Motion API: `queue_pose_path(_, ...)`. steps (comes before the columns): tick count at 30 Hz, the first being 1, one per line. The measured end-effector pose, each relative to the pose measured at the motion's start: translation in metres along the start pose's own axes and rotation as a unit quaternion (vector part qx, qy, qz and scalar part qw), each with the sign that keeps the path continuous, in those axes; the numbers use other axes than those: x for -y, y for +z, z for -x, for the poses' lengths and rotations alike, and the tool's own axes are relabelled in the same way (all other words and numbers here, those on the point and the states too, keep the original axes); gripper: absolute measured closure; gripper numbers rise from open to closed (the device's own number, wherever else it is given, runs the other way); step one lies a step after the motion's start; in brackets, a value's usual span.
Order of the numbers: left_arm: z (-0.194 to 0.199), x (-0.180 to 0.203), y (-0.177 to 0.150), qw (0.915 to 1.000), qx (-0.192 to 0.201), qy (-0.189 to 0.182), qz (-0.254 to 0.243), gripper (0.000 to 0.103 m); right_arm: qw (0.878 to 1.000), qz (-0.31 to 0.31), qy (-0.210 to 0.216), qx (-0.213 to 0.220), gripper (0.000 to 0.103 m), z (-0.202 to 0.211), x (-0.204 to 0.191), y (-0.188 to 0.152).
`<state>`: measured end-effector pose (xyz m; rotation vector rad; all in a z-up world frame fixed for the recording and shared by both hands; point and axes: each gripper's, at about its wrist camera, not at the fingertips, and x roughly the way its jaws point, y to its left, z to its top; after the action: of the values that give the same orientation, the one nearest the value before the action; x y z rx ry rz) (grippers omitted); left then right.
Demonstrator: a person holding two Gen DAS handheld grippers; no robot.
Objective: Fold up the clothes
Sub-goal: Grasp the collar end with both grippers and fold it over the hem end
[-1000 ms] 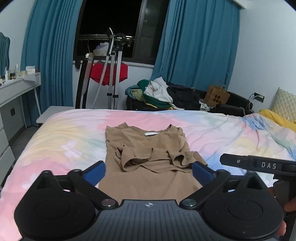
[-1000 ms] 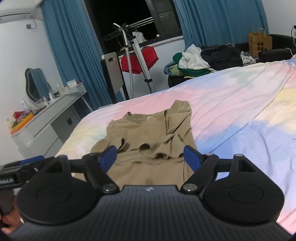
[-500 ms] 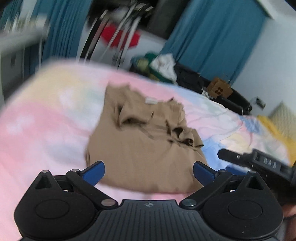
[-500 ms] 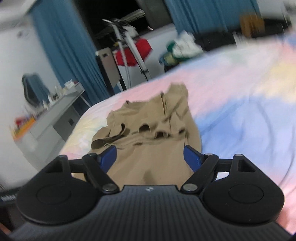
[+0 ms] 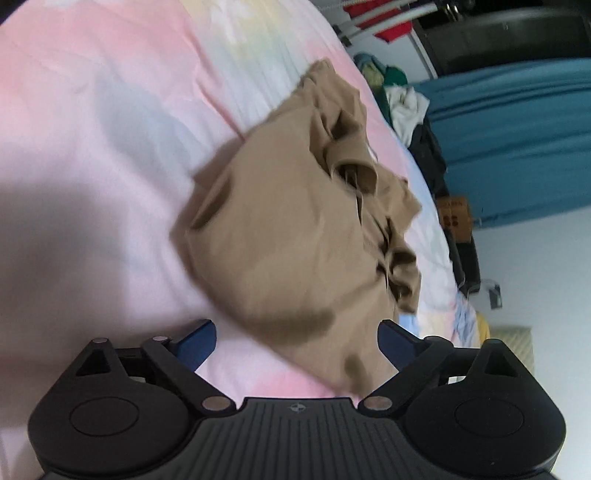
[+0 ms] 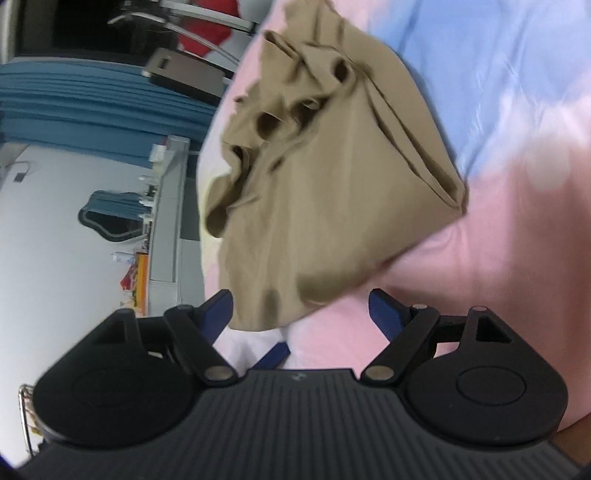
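Observation:
A tan T-shirt (image 5: 295, 236) lies on the pastel bedspread (image 5: 92, 129), its sleeves folded in over the chest. My left gripper (image 5: 297, 338) is open, rolled sideways, with the shirt's near hem between its blue fingertips. In the right wrist view the same shirt (image 6: 325, 192) fills the middle. My right gripper (image 6: 303, 308) is open, rolled the other way, at the hem's other corner. A blue fingertip (image 6: 271, 354), apparently the left gripper's, shows below the hem. Neither gripper holds cloth.
A pile of clothes (image 5: 399, 99) and teal curtains (image 5: 517, 147) lie beyond the bed's far side. A white dresser (image 6: 166, 221) with small items stands beside the bed. A drying rack with a red garment (image 5: 391, 26) stands by the window.
Both grippers have dropped toward the bed and rolled sideways in opposite directions. They have closed in on the shirt's near hem. Both stay open.

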<state>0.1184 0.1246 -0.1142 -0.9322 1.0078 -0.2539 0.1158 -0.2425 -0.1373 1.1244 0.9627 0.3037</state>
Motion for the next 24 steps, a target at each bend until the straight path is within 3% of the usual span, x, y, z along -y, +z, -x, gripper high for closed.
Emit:
queue_pose_path(3, -0.003, 0.001, 0.009, 0.9996, 0.027, -0.001, 0.0, 0.017, 0.999, -0.01, -0.009, 0.03, 0.021, -0.004, 0.006, 0.005)
queue_pose_path(6, -0.005, -0.002, 0.016, 0.9993, 0.038, 0.001, 0.002, 0.03, 0.998, -0.024, -0.013, 0.06, 0.032, -0.004, 0.01, 0.009)
queue_pose_path(8, -0.006, -0.002, 0.017, 0.9992, 0.041, 0.004, 0.002, 0.036, 0.997, -0.024, -0.021, 0.067, 0.047, -0.005, 0.01, 0.009)
queue_pose_path(11, -0.001, 0.0, 0.019, 0.9989, 0.048, -0.002, 0.001, 0.056, 0.996, -0.006, -0.028, 0.082, 0.07, -0.001, 0.006, 0.009)
queue_pose_path(13, 0.003, 0.002, 0.02, 0.9985, 0.054, -0.01, -0.001, 0.079, 0.995, 0.007, -0.025, 0.094, 0.081, 0.003, 0.003, 0.009)
queue_pose_path(16, 0.013, 0.01, 0.022, 0.9979, 0.061, -0.018, -0.01, 0.088, 0.993, 0.035, -0.017, 0.113, 0.086, 0.014, -0.007, 0.011)
queue_pose_path(24, 0.08, 0.071, 0.01, 0.9931, 0.081, -0.04, -0.074, 0.091, 0.98, 0.097, 0.01, 0.171, 0.088, 0.067, -0.063, 0.004)
